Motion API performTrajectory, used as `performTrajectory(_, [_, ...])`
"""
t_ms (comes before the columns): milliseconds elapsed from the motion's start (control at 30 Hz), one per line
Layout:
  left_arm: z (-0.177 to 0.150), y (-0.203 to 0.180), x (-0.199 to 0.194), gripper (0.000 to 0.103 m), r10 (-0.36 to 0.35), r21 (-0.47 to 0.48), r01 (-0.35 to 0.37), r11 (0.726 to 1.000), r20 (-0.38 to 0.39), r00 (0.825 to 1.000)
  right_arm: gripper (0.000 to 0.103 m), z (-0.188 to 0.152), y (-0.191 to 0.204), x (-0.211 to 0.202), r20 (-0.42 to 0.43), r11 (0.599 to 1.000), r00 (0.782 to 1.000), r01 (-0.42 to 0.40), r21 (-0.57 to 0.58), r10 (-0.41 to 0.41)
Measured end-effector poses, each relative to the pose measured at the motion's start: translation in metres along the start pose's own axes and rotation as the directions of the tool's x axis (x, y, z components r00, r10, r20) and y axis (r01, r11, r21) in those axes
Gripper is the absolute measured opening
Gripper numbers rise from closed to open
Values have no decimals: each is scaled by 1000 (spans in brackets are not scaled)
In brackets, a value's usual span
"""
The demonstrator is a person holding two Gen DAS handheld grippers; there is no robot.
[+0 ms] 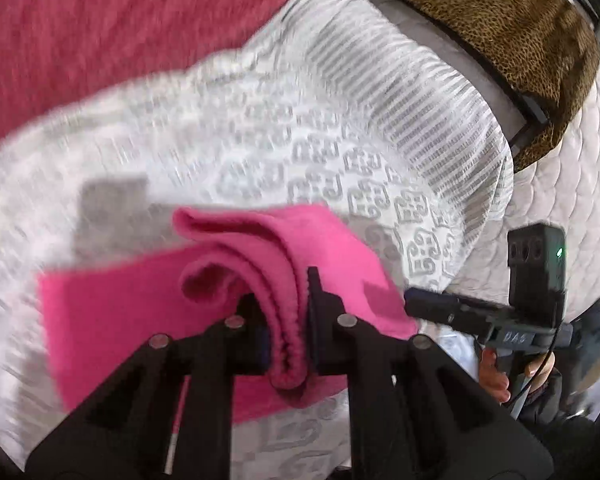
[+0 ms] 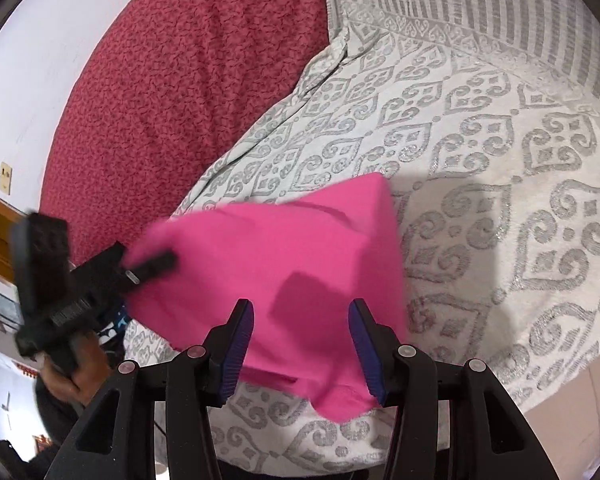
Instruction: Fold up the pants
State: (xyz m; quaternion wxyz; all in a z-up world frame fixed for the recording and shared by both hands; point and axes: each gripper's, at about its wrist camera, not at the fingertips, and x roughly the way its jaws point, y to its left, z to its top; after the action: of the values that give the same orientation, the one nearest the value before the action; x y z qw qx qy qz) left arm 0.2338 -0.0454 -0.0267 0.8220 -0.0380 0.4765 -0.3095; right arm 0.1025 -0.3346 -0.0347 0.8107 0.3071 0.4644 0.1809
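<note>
My left gripper is clamped tight on a bunched, layered edge of the pink pants, w/ the gathered hem squeezed between both pads. My right gripper is spread wide, holding nothing, its blue pads just above the cloth. Pants hang partly folded over the white-and-grey patterned bedspread, beside the red quilt. Leopard-print blanket sits further off.

Bright even daylight, soft shadows on the bedspread, left-wrist motion blur, dark fisheye corners.
</note>
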Motion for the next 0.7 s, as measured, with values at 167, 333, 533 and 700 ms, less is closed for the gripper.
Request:
performTrajectory(167, [16,5,-47,15,74,73,-78,994,55,996,53,-6,8,1,-27,1000,1000,-8,-22,7])
performTrajectory(333, [12,33,-73,15,169,84,-173,981,57,984,59,-15,27,16,-81,996,997,-16,-92,8])
performTrajectory(533, [-6,68,-65,16,201,46,-201,978,10,980,63,-29,50,39,-158,983,987,-18,-183,-12])
performTrajectory(700, [-17,87,-55,16,200,9,-200,980,-35,979,63,-32,52,47,-183,982,983,-11,-189,-24])
